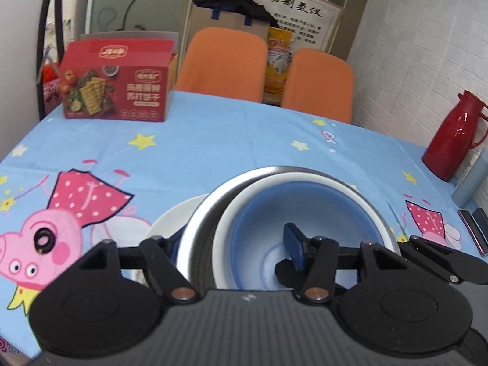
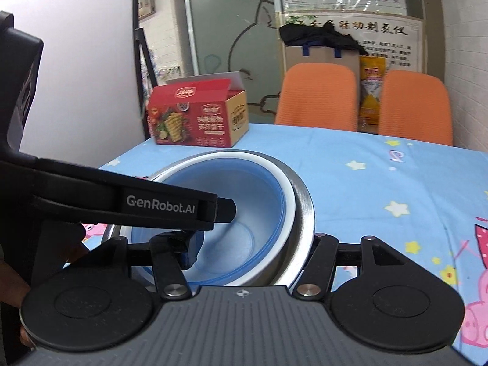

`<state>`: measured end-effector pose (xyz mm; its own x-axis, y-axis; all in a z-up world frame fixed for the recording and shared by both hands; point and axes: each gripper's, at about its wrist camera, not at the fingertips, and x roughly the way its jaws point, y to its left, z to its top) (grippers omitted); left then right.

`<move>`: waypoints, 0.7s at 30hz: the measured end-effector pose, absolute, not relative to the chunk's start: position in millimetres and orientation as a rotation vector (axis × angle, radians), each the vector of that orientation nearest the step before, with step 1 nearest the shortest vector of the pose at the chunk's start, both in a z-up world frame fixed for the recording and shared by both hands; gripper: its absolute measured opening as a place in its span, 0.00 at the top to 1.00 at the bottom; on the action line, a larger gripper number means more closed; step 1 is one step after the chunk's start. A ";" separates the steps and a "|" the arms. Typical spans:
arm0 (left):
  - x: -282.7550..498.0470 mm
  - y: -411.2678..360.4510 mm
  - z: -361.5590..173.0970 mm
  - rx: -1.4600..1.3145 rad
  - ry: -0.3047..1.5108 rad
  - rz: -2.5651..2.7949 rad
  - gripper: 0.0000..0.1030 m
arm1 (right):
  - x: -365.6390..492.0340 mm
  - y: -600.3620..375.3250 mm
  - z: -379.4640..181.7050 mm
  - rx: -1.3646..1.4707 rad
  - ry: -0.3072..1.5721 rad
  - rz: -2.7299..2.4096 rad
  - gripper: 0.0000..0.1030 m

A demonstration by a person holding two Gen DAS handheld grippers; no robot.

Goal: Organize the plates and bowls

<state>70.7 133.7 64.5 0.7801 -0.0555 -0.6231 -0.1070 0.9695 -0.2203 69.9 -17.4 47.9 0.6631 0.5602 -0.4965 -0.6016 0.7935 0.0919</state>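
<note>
Table (image 1: 231,140) under a blue cartoon-pig cloth fills both views. Two orange chairs (image 1: 222,61) stand at its far edge around 12 to 1 o'clock, with a brown paper bag (image 1: 225,19) behind them and dark fabric draped on top. Red cracker box (image 1: 117,82) sits on the table at 10 o'clock in the left wrist view, flap open. Red jug (image 1: 451,140) stands at 3 o'clock by the tiled wall. Task stack sits near the table's front edge, dead centre under both cameras: steel bowl (image 1: 198,231) is the outer shell, and the blue bowl with white rim (image 1: 274,207) is nested inside it, tilted toward 1 o'clock. White plate (image 1: 174,216) lies at 9 o'clock of the steel bowl, touching or tucked under it, can't tell which. Left gripper (image 1: 238,253): fingers spread wide, right finger (image 1: 294,244) down inside the blue bowl, left finger outside the steel wall and hidden behind it; whether they actually clamp the walls, can't tell. Right gripper (image 2: 250,244): fingers also spread, left finger (image 2: 183,247) inside the blue bowl at 8 o'clock, right finger hidden outside the steel rim (image 2: 302,210); contact not visible. The left gripper's arm crosses the right wrist view from 9 o'clock, its tip over the blue bowl.
</note>
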 end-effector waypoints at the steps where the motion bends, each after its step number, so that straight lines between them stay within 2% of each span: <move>1: 69.3 138.8 62.4 -0.257 0.679 0.038 0.48 | 68.9 -10.6 46.0 -0.092 0.540 0.672 0.05; 14: 95.0 162.6 33.7 -0.292 0.714 0.046 0.47 | 90.0 12.2 26.4 -0.118 0.615 0.676 0.03; 18: 95.3 164.7 33.1 -0.304 0.689 0.015 0.35 | 93.3 8.0 26.2 -0.100 0.603 0.668 0.00; 21: 91.0 170.5 42.1 -0.323 0.630 0.040 0.26 | 89.3 0.9 35.8 -0.112 0.517 0.600 0.00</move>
<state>91.0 170.5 42.1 0.8089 -0.0607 -0.5847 -0.1343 0.9493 -0.2843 89.3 0.9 35.8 0.7025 0.5106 -0.4957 -0.5657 0.8233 0.0464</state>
